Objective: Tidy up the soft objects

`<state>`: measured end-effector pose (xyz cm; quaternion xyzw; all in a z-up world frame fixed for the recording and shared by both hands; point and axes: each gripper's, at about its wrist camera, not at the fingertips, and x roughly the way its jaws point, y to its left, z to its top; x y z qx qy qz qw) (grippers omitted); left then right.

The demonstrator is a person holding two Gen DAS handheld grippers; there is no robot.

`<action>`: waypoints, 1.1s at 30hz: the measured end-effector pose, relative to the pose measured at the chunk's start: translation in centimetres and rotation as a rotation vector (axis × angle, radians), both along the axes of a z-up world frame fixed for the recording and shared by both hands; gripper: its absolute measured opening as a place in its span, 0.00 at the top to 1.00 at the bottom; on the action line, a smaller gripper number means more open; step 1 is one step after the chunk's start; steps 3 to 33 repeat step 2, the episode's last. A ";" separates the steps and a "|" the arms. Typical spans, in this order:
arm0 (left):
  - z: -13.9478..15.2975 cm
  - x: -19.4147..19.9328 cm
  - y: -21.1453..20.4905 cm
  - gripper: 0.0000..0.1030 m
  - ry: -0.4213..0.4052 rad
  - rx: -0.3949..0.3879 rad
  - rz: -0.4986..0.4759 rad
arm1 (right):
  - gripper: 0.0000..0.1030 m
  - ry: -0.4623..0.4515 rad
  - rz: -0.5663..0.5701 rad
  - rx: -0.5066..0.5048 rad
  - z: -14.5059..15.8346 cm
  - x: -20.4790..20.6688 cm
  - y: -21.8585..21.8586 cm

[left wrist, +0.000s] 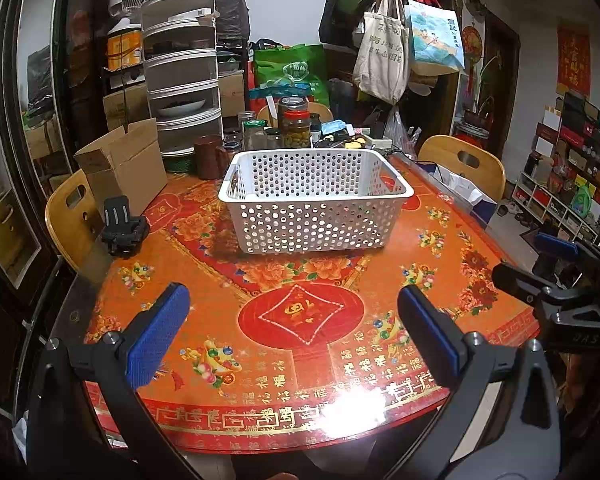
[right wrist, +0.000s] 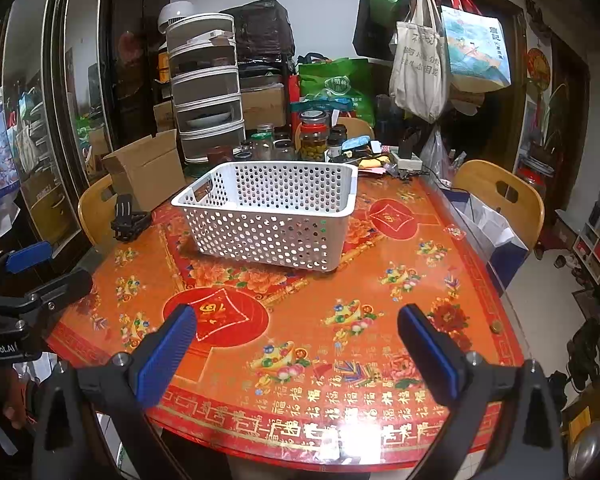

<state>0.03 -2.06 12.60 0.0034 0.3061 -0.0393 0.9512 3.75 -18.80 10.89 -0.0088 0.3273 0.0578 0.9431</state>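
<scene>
The white perforated basket (left wrist: 316, 196) stands on the round table with the red and orange festive cloth (left wrist: 312, 344), and through its holes and over its rim it looks empty, though its floor is only partly visible; from this I judge the task barely begun or not begun at all, with everything left to do. No soft object shows on the bare part of the table in either view, so I cannot tell where the things to be sorted lie. The left gripper (left wrist: 294, 332) hovers over the near edge of the table with its jaws spread wide, blue pads (left wrist: 158, 332) facing one another, and nothing between them. The right gripper (right wrist: 298, 350) is in the same state: wide apart, empty, above the near rim of the cloth. The basket sits well ahead of both pairs of jaws, toward the middle of the table, roughly centred for the left gripper and a little to the left for the right. A small black stand (left wrist: 122, 228) rests near the table's left edge, beside a cardboard box (left wrist: 124, 164), and jars (left wrist: 296, 124) crowd the far side
</scene>
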 end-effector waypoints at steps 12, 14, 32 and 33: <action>0.0 0.0 0.0 0.00 -0.004 -0.003 -0.003 | 0.02 0.001 0.000 0.002 0.0 0.0 0.0; 0.0 0.0 0.0 0.00 -0.004 -0.003 -0.003 | 0.02 0.001 0.000 0.002 0.0 0.0 0.0; 0.0 0.0 0.0 0.00 -0.004 -0.003 -0.003 | 0.02 0.001 0.000 0.002 0.0 0.0 0.0; 0.0 0.0 0.0 0.00 -0.004 -0.003 -0.003 | 0.02 0.001 0.000 0.002 0.0 0.0 0.0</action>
